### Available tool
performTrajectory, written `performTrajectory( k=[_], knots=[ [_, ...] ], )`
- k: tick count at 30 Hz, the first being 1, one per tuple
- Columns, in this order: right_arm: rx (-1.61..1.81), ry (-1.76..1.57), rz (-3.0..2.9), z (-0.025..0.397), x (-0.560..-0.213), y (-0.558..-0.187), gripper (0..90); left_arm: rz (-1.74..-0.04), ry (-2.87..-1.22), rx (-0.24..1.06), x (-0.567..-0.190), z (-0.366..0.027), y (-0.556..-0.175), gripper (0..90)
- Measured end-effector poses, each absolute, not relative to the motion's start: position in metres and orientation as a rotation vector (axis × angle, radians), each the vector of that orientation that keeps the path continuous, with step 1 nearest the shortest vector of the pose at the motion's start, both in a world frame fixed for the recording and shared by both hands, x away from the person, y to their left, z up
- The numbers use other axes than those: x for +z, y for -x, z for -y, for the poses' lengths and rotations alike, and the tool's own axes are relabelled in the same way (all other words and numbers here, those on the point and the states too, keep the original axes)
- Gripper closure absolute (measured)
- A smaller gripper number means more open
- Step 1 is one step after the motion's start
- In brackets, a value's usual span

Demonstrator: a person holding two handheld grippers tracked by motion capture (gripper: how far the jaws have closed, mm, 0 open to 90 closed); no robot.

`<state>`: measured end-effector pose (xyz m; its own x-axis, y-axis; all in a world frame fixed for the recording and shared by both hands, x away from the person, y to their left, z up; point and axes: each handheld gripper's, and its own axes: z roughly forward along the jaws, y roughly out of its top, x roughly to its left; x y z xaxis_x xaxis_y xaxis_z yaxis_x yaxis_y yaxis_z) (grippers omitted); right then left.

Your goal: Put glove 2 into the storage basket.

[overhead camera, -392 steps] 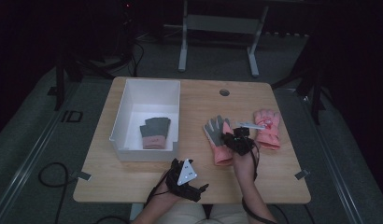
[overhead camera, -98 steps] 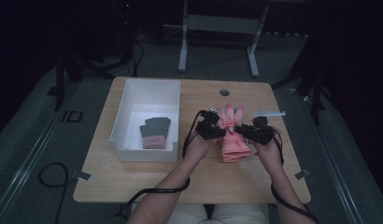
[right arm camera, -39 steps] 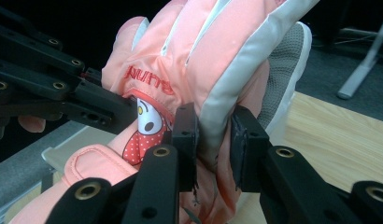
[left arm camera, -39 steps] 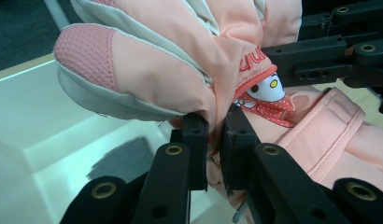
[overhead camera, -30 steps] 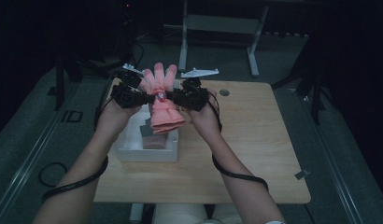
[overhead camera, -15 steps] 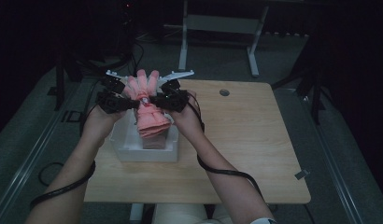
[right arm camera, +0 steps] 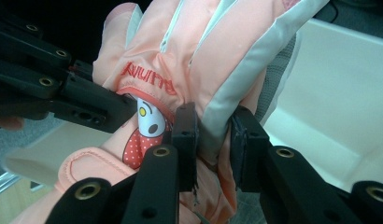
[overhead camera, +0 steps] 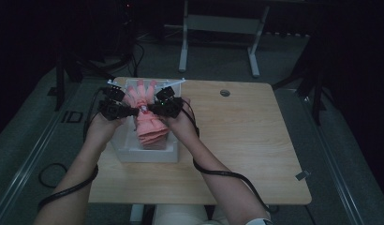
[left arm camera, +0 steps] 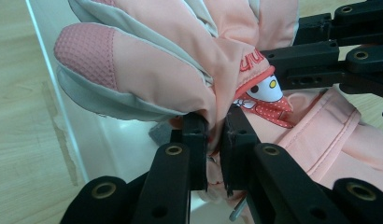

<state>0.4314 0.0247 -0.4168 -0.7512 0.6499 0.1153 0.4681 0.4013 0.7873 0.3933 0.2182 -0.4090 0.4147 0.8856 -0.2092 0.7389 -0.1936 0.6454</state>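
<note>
From the high view we note the wooden table and, at its far left corner, the white bin. Above the bin we see a pair of pink gloves suspended, fingers pointing away from the person, cuffs hanging toward the bin's near wall. The left gripper holds the gloves over the bin's left side, the right gripper over its right. The gripper views add detail: we find a cartoon patch and red lettering on the gloves. The left gripper's jaws are narrow, pinching glove fabric. The right gripper's jaws clamp the grey-trimmed edge, somewhat wider.
</note>
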Motion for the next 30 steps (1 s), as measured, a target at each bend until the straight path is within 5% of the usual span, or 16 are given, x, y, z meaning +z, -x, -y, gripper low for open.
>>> performTrajectory(
  k=[14, 30],
  knots=[
    [1.092, -1.007, -2.520, -0.038, -0.436, -0.443, 74.7, -1.424, -1.985, 0.235, -0.438, -0.220, -0.405, 81.7],
    [0.903, -1.072, -2.614, -0.062, -0.447, -0.459, 68.8, -1.510, -2.210, 0.354, -0.445, -0.206, -0.416, 76.0]
  ],
)
